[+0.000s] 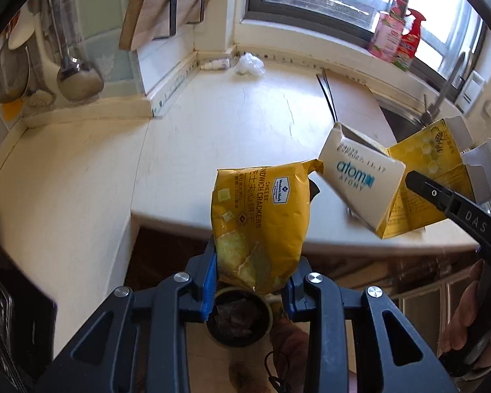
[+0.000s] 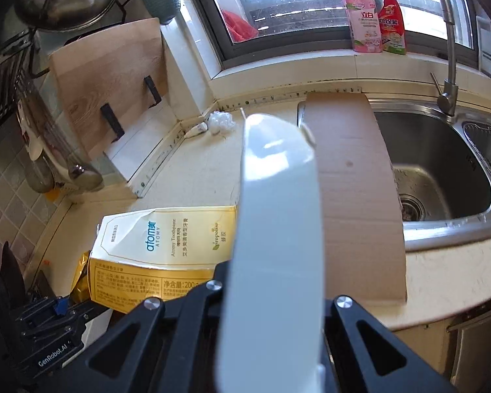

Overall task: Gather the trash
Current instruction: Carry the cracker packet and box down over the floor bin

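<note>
**Both grippers loaded, held off the front edge of the tabletop**

Left gripper [image 1: 250, 281]: the blue-padded fingers [image 1: 209, 281] are clamped on the lower end of a yellow cracker bag [image 1: 262, 222]. The bag stands upright between them, its top leaning toward the front edge of the tabletop [image 1: 212, 124], with most of it hanging in front of that edge and off the surface. Directly below the fingers sits a round dark bin [image 1: 239, 319], its opening facing up, with dark contents inside.

Right gripper [image 2: 271, 294]: the fingers are closed on a flattened toothpaste carton [image 2: 167, 245]. A pale flap of the carton [image 2: 275, 213] runs straight up the middle of the right wrist view, hiding the fingertips themselves. In the left wrist view the carton [image 1: 363, 177] is held in the air over the front right part of the tabletop, tilted, with opened end flaps, just right of the cracker bag and apart from it.

Other items: a sheet of cardboard [image 2: 353, 180] lies at the right end of the tabletop, partly over the sink [image 2: 442, 170]. A crumpled white wad [image 1: 250, 64] rests in the back corner below the window. Two cleaner bottles [image 2: 374, 16] stand on the sill.
</note>
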